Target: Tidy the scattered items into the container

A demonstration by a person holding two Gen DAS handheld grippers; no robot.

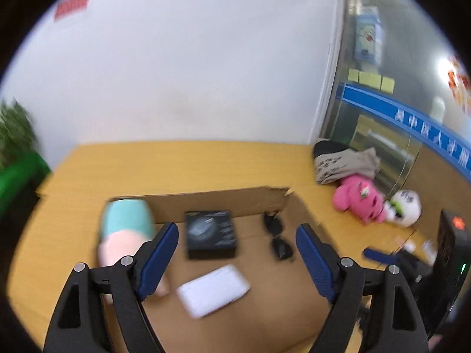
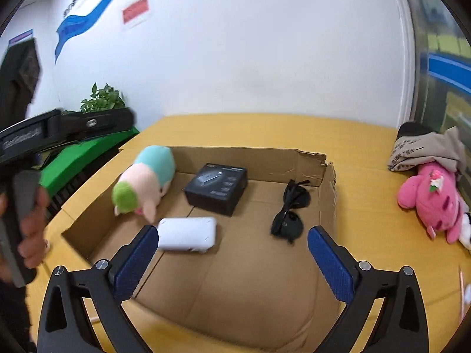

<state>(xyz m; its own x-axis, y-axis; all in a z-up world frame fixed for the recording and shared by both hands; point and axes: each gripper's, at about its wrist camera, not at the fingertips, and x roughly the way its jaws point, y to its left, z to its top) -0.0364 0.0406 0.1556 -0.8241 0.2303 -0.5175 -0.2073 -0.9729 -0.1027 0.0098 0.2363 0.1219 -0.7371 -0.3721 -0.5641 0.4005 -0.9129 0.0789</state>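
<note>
An open cardboard box (image 2: 250,158) lies on the yellow table. Inside it are a teal, pink and green plush (image 2: 147,179), a black carton (image 2: 216,188), a white case (image 2: 187,234) and black sunglasses (image 2: 290,211). My right gripper (image 2: 232,231) hangs open over the box's near side with nothing between its fingers. My left gripper (image 1: 237,229) is also open and empty, above the same box (image 1: 220,200), with the black carton (image 1: 210,234), white case (image 1: 213,289), sunglasses (image 1: 276,235) and plush (image 1: 126,229) below it. A pink plush (image 2: 432,203) lies outside, to the right.
Beside the pink plush (image 1: 359,200) lie a white plush (image 1: 406,209) and a crumpled beige cloth (image 1: 344,158). A black device (image 1: 450,241) with a red light stands at the right edge. A green plant (image 2: 101,100) and a green block (image 2: 85,156) sit left of the table. A hand (image 2: 29,229) holds the other gripper's handle.
</note>
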